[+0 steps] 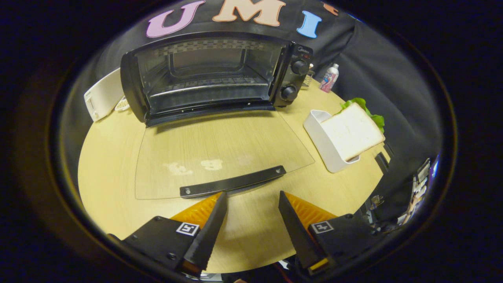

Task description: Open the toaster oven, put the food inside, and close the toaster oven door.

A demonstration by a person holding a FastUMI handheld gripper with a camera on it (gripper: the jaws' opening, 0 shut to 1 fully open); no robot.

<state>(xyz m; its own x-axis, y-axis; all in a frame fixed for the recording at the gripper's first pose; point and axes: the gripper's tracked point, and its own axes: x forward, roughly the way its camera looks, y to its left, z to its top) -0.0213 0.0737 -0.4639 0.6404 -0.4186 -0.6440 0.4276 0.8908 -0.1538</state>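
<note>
**Oven open and empty, sandwich waiting in its holder**

The toaster oven stands at the far side of the wooden table with its glass door folded all the way down, lying flat toward the near side. Its cavity holds a wire rack and no food. The door's dark handle bar runs along the near edge of the glass, just ahead of the fingers.

To the right of the door, a white holder carries the sandwich, a slice of white bread leaning tilted in it with green lettuce showing at its far edge.

The gripper hovers over bare tabletop with its fingers spread apart and nothing between them.

A white appliance sits to the left of the oven, with a small dish just beside it. A bottle stands far right of the oven, near the control knobs. Nothing lies between the holder and the oven mouth.
</note>
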